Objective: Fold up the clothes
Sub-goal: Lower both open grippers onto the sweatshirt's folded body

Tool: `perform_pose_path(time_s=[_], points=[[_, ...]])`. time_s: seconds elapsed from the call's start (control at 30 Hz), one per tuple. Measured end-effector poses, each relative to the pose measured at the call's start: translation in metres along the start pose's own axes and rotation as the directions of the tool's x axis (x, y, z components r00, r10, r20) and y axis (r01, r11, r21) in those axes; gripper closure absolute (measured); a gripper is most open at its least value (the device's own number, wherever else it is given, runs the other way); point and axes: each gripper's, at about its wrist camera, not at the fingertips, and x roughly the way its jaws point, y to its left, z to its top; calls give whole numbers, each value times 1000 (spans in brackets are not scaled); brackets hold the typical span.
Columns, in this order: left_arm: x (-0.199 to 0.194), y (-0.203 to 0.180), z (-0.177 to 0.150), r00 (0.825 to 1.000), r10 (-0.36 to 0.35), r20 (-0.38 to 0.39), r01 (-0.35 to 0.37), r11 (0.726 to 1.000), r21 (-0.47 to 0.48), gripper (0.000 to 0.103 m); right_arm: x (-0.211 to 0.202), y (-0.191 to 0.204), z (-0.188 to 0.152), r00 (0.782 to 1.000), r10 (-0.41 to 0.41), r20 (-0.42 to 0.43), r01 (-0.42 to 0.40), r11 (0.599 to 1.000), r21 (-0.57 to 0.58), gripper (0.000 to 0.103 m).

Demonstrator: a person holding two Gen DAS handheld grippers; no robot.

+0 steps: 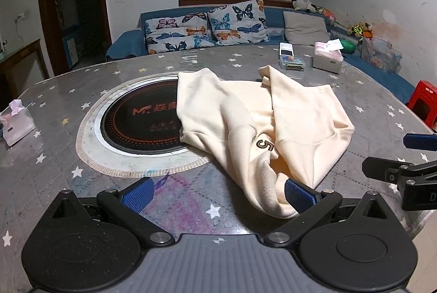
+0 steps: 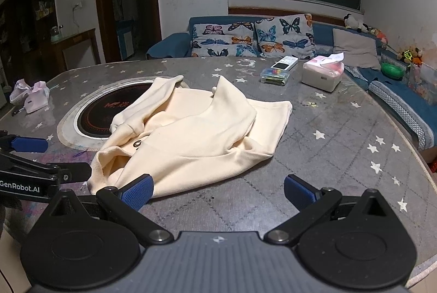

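A cream sweatshirt (image 1: 256,120) with a dark "5" on it lies crumpled on the grey star-patterned table (image 1: 68,90), partly over a round black hotplate (image 1: 139,123). My left gripper (image 1: 218,196) is open at the garment's near hem; its right pad (image 1: 299,196) touches the cloth's edge. The right gripper also shows at the right edge of the left wrist view (image 1: 409,156). In the right wrist view the sweatshirt (image 2: 196,134) lies ahead. My right gripper (image 2: 217,192) is open and empty, its left pad (image 2: 136,193) just at the hem. The left gripper shows at the left of that view (image 2: 41,156).
A white tissue box (image 2: 322,74), a small clear box (image 2: 274,77) and a remote (image 2: 285,64) sit at the table's far right. A pink tissue pack (image 1: 16,120) lies at the left. A blue sofa (image 2: 322,33) with butterfly cushions stands behind. A red stool (image 1: 424,101) stands at the right.
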Motion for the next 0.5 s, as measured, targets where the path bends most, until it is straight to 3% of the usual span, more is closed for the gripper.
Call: perform_pose_path(time_s=[0.5], points=[[9,-2,8,1000,0,-15,0,1000,-3,0,11,2,5,1000,21,-12,-22,1000,-8,1]])
